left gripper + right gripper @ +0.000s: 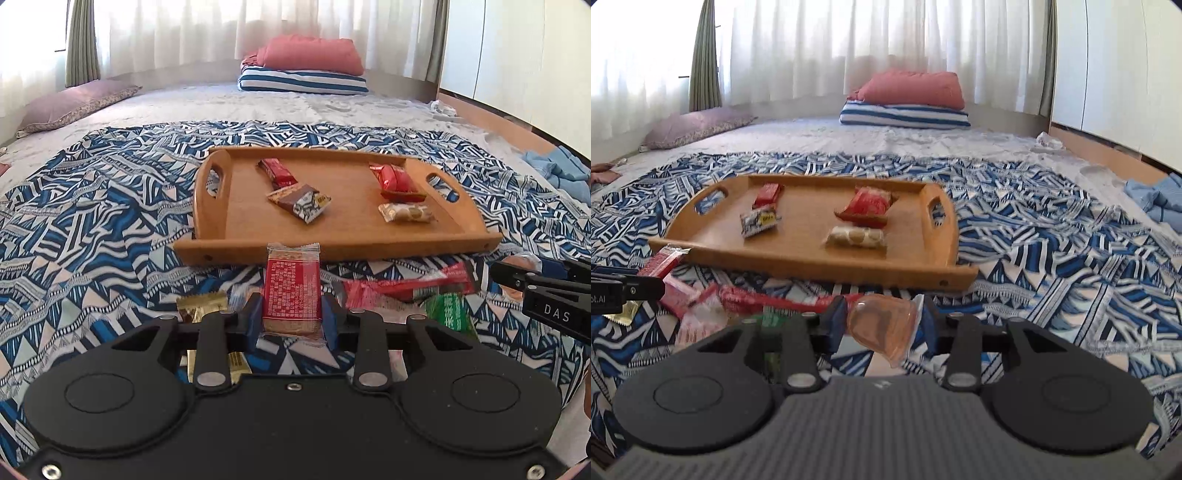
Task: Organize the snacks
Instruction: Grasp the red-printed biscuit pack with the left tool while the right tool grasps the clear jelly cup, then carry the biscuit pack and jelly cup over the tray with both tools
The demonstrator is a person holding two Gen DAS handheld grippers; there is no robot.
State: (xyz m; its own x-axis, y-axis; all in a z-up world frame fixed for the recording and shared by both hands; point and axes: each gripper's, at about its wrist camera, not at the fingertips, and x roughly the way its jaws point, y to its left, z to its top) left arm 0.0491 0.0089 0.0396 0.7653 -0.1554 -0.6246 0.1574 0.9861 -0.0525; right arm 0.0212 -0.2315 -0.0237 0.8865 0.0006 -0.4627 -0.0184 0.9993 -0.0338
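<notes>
Both grippers gripping snacks in front of the rectangular wooden handled tray [229, 206].

The left gripper [291, 314] is clamping a red-labelled clear-wrapped snack bar [292, 291] upright; the right gripper [882, 321] is pinching a translucent pinkish jelly cup [882, 325]. Both are hovering above the blue-and-white patterned cloth [1052, 258].

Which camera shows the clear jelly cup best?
The right wrist view. The jelly cup sits large and centred there, pinched between the right tongs. In the left wrist view only a small clear part of it shows at the right edge, mostly hidden behind the right tongs.
</notes>
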